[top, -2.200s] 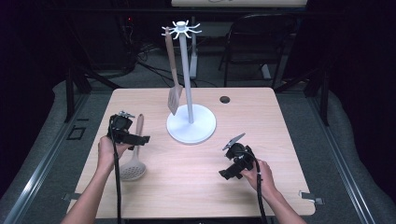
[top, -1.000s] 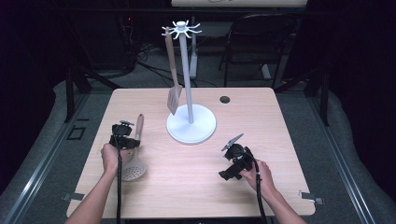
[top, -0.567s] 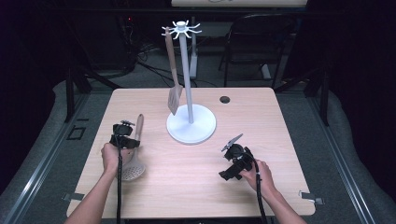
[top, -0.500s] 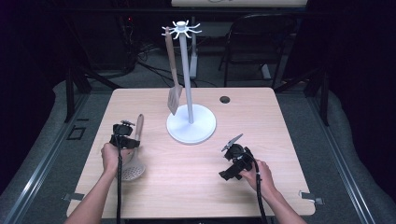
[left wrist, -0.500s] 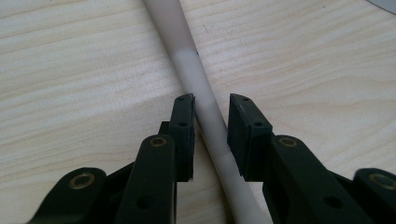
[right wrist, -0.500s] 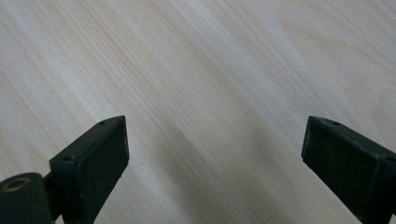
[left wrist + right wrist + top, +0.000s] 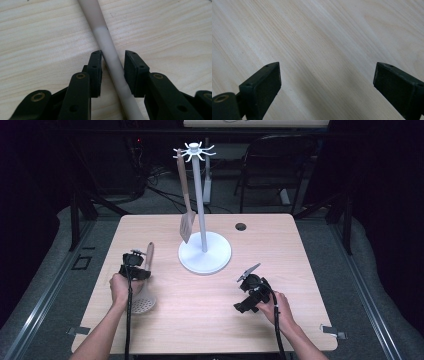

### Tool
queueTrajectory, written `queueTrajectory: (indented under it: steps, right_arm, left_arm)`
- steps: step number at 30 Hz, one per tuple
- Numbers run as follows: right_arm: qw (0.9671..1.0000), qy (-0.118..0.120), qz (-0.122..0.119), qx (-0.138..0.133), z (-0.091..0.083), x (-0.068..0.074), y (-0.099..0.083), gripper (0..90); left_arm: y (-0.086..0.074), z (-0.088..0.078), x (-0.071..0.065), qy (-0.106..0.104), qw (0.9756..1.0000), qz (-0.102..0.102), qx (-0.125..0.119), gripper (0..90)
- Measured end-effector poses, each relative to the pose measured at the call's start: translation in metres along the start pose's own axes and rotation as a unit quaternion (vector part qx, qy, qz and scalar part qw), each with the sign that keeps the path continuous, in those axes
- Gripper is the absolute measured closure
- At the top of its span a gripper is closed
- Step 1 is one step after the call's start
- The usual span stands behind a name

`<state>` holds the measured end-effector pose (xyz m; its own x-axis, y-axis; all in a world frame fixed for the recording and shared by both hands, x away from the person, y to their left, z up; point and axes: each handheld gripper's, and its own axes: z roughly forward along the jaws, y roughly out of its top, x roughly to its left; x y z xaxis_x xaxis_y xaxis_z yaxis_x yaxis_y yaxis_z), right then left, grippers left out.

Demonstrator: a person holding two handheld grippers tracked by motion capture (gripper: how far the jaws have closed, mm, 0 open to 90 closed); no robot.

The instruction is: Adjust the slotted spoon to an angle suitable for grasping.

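Pale wood covers the table (image 7: 210, 320), and the white utensil stand (image 7: 204, 252) near its middle is the best landmark: a wooden spatula (image 7: 185, 202) already hangs from one of the hooks at its top, so the work in hand looks like getting the second utensil up beside it. That utensil, a slotted skimmer (image 7: 143, 290) with a wood-tipped handle, lies flat on the table to the left of the stand's base and a little nearer the person, its round perforated head pointing toward the table's near edge. The left gripper (image 7: 134, 270) sits over the handle, low and pointing down, presumably to take it at a spot from which the loop end can later be offered to a hook. In the left gripper view the pale handle (image 7: 110, 53) runs between the pads (image 7: 96, 72); they have just been easing apart slightly, one pad against the handle, a thin gap at the other, so no firm clamp yet. The right gripper (image 7: 250, 290), to the right of the stand, waits with jaws spread wide over bare wood, holding nothing.
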<state>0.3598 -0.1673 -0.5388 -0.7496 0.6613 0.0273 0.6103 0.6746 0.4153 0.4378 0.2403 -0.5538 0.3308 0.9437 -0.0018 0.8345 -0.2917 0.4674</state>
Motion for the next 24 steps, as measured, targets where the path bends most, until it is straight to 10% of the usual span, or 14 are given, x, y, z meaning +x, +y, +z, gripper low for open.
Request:
queueTrajectory:
  steps: [24]
  right_arm:
    - [0.9999,0.001,0.004,-0.011,-0.0013,0.0005,-0.0003,7.8]
  left_arm:
    - [-0.0073,-0.0097,0.0049,-0.023,0.9996,0.012,0.008,72.8]
